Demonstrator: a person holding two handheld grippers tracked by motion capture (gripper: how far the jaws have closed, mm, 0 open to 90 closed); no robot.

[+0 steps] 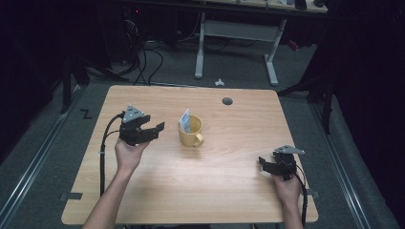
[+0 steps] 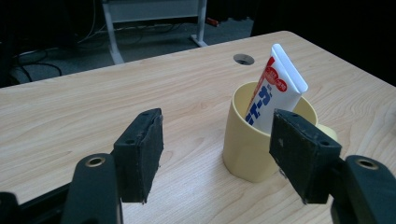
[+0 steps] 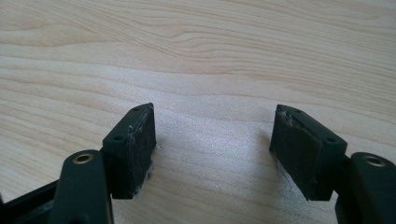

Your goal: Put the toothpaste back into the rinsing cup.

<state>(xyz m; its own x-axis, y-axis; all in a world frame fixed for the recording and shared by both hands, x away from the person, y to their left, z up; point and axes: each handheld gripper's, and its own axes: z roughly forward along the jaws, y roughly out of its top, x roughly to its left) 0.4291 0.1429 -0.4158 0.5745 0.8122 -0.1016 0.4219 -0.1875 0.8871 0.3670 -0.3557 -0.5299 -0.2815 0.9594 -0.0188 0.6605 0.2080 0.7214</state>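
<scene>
The toothpaste tube [image 2: 275, 88] stands propped in the yellow mug [image 1: 190, 133] mid-table, so the left gripper [image 1: 152, 127], jaws wide and empty just left of it, looks ready to reach in, while the right gripper [image 1: 265, 163] waits wide open near the table's [image 1: 229, 191] right edge.

We see a dim lab or recording room: a plain wooden table [image 1: 191, 191] with a cable hole [image 1: 227, 101] stands on grey carpet, black cables [image 1: 143, 62] lie tangled on the floor beyond the left tongs [image 1: 152, 128], and a white-legged desk [image 1: 234, 33] stands farther back.
</scene>
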